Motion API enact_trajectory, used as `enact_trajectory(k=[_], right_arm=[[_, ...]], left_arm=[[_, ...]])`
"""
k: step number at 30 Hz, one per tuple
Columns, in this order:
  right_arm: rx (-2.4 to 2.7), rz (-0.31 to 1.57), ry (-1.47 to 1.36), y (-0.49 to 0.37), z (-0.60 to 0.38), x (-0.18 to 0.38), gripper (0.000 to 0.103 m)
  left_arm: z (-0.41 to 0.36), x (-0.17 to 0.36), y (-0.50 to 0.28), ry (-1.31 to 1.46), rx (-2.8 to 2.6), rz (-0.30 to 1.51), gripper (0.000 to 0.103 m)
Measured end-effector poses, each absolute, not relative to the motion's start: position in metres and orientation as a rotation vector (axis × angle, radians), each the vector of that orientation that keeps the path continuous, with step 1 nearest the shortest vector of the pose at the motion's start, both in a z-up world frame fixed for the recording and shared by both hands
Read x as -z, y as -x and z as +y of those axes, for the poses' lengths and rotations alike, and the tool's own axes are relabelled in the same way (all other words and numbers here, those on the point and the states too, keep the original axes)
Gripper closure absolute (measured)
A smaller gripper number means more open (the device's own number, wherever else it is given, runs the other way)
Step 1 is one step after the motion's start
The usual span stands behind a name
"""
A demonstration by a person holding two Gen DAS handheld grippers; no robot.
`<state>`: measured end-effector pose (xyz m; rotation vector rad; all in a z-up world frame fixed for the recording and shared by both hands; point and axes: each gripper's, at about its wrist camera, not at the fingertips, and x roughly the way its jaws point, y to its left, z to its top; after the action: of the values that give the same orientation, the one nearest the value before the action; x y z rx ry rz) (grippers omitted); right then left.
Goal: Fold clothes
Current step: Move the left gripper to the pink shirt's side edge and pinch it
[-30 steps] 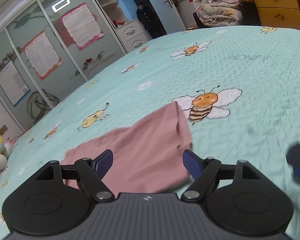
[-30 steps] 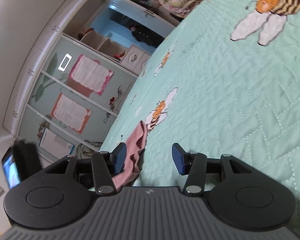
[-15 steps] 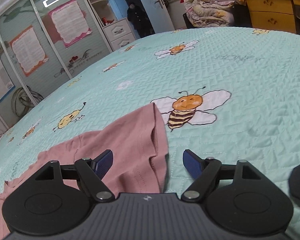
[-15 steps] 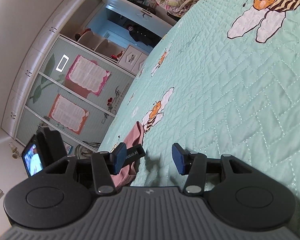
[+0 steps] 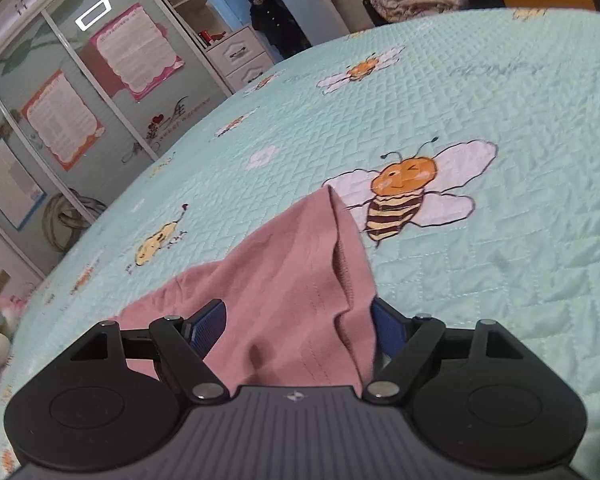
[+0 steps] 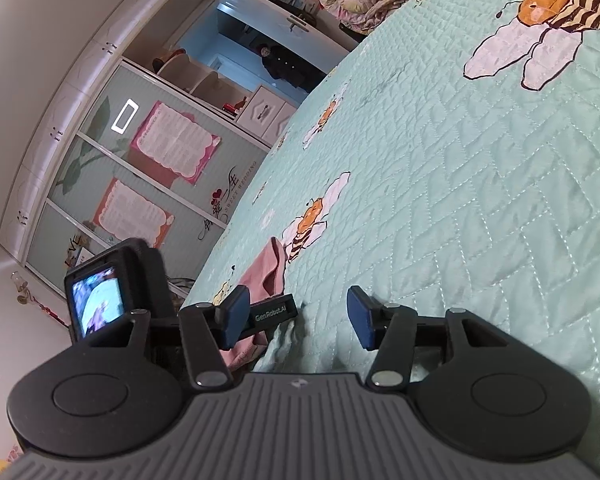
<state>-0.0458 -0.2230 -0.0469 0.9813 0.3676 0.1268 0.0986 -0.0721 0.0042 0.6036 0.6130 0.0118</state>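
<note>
Left gripper (image 5: 296,326): jaws wide apart, straddling the near end of the pink garment (image 5: 284,280), which lies on the mint bee-print bedspread (image 5: 500,260) and runs ahead to a bee motif. Pads not pressing the cloth.

Right gripper (image 6: 298,316): jaws just been opening, apart, only bedspread between them; garment just left of its left finger.

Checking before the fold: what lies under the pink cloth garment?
The pink cloth garment lies on the mint quilted bee-print bedspread. Anything beneath its folds is covered.
</note>
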Motion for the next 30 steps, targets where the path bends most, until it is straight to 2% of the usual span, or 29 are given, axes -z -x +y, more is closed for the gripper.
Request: enact_trajectory(k=[10, 20, 22, 23, 24, 25, 26, 27, 30], right_arm=[[-0.134, 0.375, -0.965, 0.045, -0.220, 0.047, 0.047], [-0.133, 0.375, -0.960, 0.047, -0.219, 0.048, 0.047], [-0.132, 0.376, -0.954, 0.046, -0.219, 0.048, 0.047], [-0.132, 0.377, -0.951, 0.046, -0.218, 0.047, 0.047], [-0.132, 0.377, -0.948, 0.046, -0.218, 0.047, 0.047], [-0.132, 0.377, -0.945, 0.046, -0.218, 0.047, 0.047], [-0.132, 0.378, -0.940, 0.046, -0.217, 0.048, 0.047], [-0.132, 0.378, -0.934, 0.046, -0.217, 0.048, 0.047], [-0.133, 0.379, -0.922, 0.046, -0.216, 0.048, 0.047]], left_arm=[[-0.093, 0.006, -0.097, -0.786, -0.126, 0.582, 0.021], [-0.080, -0.007, -0.119, -0.680, -0.132, 0.667, 0.020], [-0.074, -0.012, -0.124, -0.609, -0.088, 0.697, 0.040], [-0.071, -0.015, -0.125, -0.567, -0.054, 0.717, 0.063], [-0.069, -0.017, -0.127, -0.525, -0.027, 0.738, 0.080], [-0.067, -0.018, -0.127, -0.496, -0.021, 0.749, 0.080], [-0.066, -0.019, -0.126, -0.478, -0.022, 0.748, 0.089], [-0.062, -0.021, -0.125, -0.453, -0.022, 0.740, 0.092], [-0.048, -0.032, -0.120, -0.342, -0.012, 0.694, 0.094]])
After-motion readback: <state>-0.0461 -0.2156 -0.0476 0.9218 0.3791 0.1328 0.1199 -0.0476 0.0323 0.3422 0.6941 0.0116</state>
